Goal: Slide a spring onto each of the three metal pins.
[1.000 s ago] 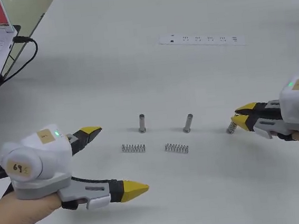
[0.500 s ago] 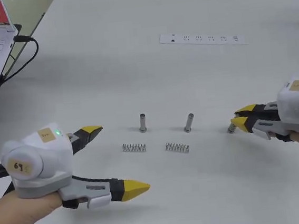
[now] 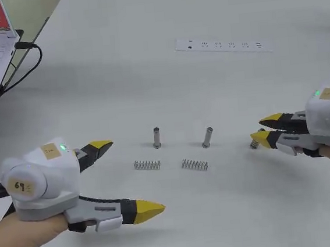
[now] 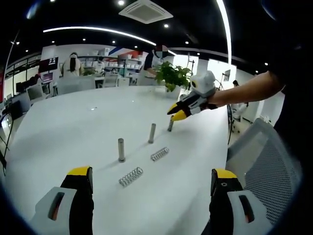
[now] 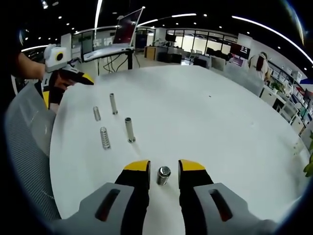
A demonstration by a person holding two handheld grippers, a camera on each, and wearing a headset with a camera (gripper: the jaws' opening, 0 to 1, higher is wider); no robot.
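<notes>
Two springs loose beside bare pins; right tongs narrow, straddling third pin; left tongs wide, empty. Next, probably: pinch one up.

- Left gripper: rounded white-grey housing; "69" handwritten in black on the round end cap; tan label and lit green LED on top
- Its jaws: grey bases with dark slots, black mid-sections, pointed yellow tips
- Right gripper: same white-grey build, tan label, green LED, black-and-yellow jaws
- Left gripper view: dark sleeve above the person's bare forearm
</notes>
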